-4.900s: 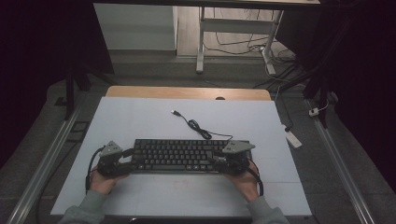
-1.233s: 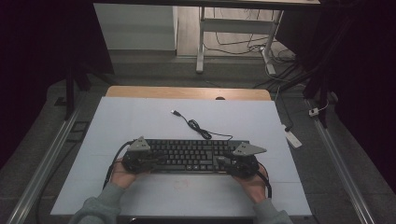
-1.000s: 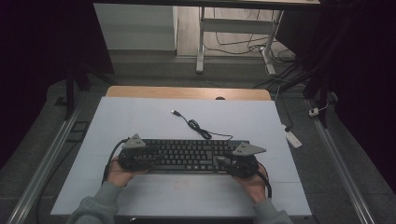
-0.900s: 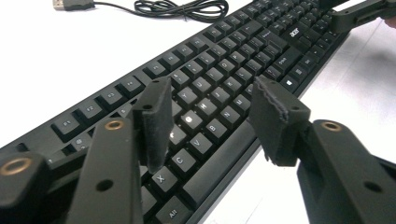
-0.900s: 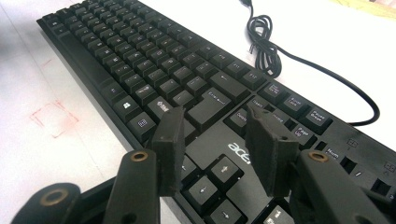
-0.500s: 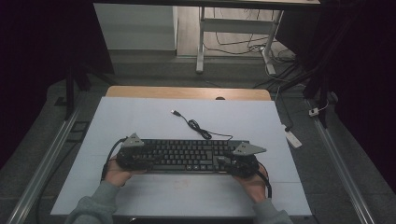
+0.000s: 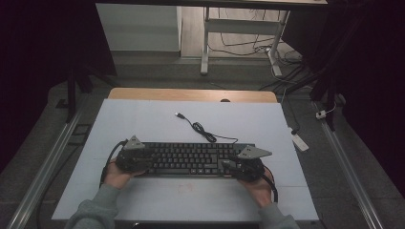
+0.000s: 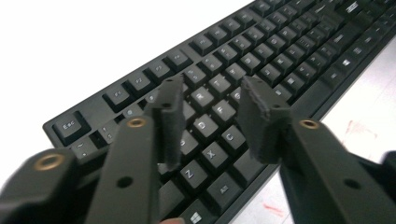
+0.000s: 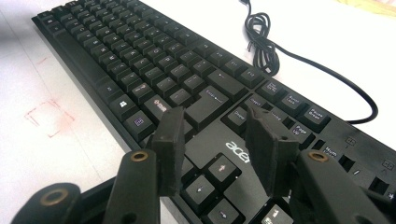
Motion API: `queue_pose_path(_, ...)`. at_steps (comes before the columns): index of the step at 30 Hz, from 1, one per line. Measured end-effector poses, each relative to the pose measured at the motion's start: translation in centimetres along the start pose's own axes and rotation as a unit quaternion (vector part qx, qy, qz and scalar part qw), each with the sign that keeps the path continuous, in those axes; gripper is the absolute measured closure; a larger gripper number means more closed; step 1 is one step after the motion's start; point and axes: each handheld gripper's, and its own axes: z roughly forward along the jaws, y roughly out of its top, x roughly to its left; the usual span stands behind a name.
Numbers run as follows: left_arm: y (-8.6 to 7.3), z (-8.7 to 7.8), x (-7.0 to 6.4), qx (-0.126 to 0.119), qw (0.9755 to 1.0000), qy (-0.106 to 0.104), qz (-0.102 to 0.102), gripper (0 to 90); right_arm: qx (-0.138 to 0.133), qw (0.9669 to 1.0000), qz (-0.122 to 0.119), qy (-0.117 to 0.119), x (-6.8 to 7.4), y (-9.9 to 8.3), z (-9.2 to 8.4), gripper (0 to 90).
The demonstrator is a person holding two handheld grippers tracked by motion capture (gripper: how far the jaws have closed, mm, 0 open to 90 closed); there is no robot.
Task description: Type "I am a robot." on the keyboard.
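A black keyboard [image 7: 191, 160] lies flat on the white mat, and its cable [image 7: 200, 129] curls away toward the far side. My left gripper [image 7: 145, 162] hovers over the left keys. In the left gripper view its jaws [image 8: 210, 88] have just been closing. They stand apart above the letter keys [image 8: 205, 126], which show through the gap, and grip nothing. My right gripper [image 7: 228, 164] hangs over the keyboard's right end. Its jaws [image 9: 215, 116] are open above the arrow keys [image 9: 219, 168] and the logo.
The white mat [image 7: 143, 119] covers a wooden table [image 7: 191, 94] and carries faint red marks [image 7: 184, 187] in front of the keyboard. The cable's plug [image 7: 179, 115] lies loose on the mat. Metal rails run along both sides, and a white power strip [image 7: 298, 140] lies off to the right.
Since the earliest frame my left gripper has moved right from beside the keyboard to over its left keys. Over the last second it edged slightly back left. My right gripper has stayed put.
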Motion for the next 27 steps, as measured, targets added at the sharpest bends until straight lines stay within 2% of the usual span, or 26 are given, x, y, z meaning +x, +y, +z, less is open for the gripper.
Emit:
queue_pose_path(9, -0.6, 0.4, 0.8, 0.03, 0.9993, 0.023, -0.004, 87.9, 0.004, 1.0, -0.002, 0.0, 0.0, 0.0, 0.2, 57.6)
queue_pose_path(18, -1.0, 0.8, 1.3, 0.048, 0.9981, 0.039, -0.008, 89.0, 0.007, 1.0, -0.003, 0.0, 0.0, 0.0, 0.2, 57.4)
queue_pose_path(27, -1.2, 1.1, 1.5, 0.056, 0.9974, 0.044, -0.012, 89.0, 0.008, 1.0, -0.004, 0.0, 0.1, -0.1, 0.3, 57.2)
